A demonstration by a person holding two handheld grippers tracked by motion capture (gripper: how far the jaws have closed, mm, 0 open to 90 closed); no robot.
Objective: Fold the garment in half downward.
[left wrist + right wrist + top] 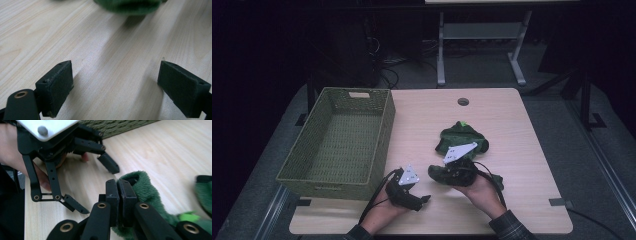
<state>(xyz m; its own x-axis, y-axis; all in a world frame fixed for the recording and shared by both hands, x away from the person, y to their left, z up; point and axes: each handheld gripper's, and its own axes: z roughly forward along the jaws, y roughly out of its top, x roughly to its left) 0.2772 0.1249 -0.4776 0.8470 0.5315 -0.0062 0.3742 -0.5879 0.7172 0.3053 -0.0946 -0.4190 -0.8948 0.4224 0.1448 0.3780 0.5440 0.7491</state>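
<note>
Pale wood tabletop (512, 130) carries everything, with dark floor around it. Nearest the person, the left gripper (424, 199) rests low over bare wood, its jaws spread wide with nothing between them. Just beside it, the right gripper (117, 185) has its jaws pressed together on an edge of the green plush cloth (464, 137), which lies bunched mid-table. Farther left stands the woven green basket (384, 120).

Dark room, grey floor (477, 70), metal table legs (441, 50)
</note>
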